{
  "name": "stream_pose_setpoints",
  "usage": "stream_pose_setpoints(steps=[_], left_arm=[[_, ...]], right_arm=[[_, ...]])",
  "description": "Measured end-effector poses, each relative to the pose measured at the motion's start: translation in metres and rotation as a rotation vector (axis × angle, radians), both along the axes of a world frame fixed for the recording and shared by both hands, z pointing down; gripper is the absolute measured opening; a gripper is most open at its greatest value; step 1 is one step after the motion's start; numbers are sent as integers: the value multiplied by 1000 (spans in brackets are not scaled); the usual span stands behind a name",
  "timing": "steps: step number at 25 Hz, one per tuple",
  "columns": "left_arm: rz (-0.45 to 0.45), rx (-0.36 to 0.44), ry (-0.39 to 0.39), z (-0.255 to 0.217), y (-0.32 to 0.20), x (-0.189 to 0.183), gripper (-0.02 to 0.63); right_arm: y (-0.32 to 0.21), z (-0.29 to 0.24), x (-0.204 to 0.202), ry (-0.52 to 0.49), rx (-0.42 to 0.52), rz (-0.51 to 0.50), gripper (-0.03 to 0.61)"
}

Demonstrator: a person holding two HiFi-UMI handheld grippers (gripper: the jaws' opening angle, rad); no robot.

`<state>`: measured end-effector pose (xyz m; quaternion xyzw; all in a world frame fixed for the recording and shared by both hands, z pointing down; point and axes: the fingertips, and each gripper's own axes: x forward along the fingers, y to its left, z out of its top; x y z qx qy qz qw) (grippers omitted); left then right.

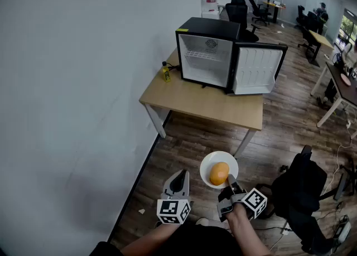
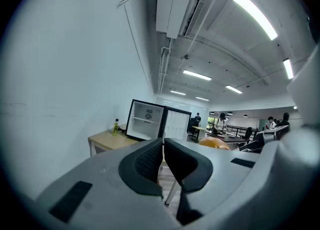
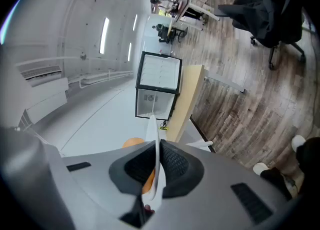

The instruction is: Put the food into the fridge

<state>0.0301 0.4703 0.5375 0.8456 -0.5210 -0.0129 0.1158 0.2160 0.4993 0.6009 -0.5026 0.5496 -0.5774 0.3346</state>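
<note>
**Fruit on a plate, well short of the open fridge**

A plain white wall [image 1: 67, 82] fills the left of the head view. Against it stands a wooden table [image 1: 212, 107], and at the table's left end a small yellow bottle [image 1: 165, 72] sits just beside a black mini fridge [image 1: 206, 54]. The fridge's door [image 1: 255, 69] is swung wide to the right, showing a white interior with a wire shelf.

Nearer the camera, over the wood-plank floor [image 1: 184, 143], the left gripper [image 1: 178, 179] hovers with its marker cube facing up. In the left gripper view its jaws stand together, only a thin slit between the pads, and nothing is between them [image 2: 163, 146].

Just to its right is a round white plate [image 1: 209, 163] carrying an orange fruit [image 1: 219, 173], well apart from the fridge and the table. The right gripper [image 1: 230, 182] pinches the plate's near rim; in the right gripper view the jaws are narrow and clamped on the thin plate edge [image 3: 152, 129], with the fruit showing behind the left pad [image 3: 132, 143].

At the far right stands a black office chair [image 1: 304, 188] draped in dark cloth.
</note>
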Motion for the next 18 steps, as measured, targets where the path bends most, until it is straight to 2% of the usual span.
stream_pose_setpoints(steps=[8, 13, 18], left_arm=[[-24, 17, -67, 5, 8, -6, 21], [-26, -9, -70, 14, 6, -10, 21], [-16, -24, -63, 24, -19, -14, 21]], right_arm=[[4, -2, 2, 5, 26, -5, 77], [-1, 5, 1, -3, 17, -2, 77], [-24, 15, 0, 18, 3, 10, 77]])
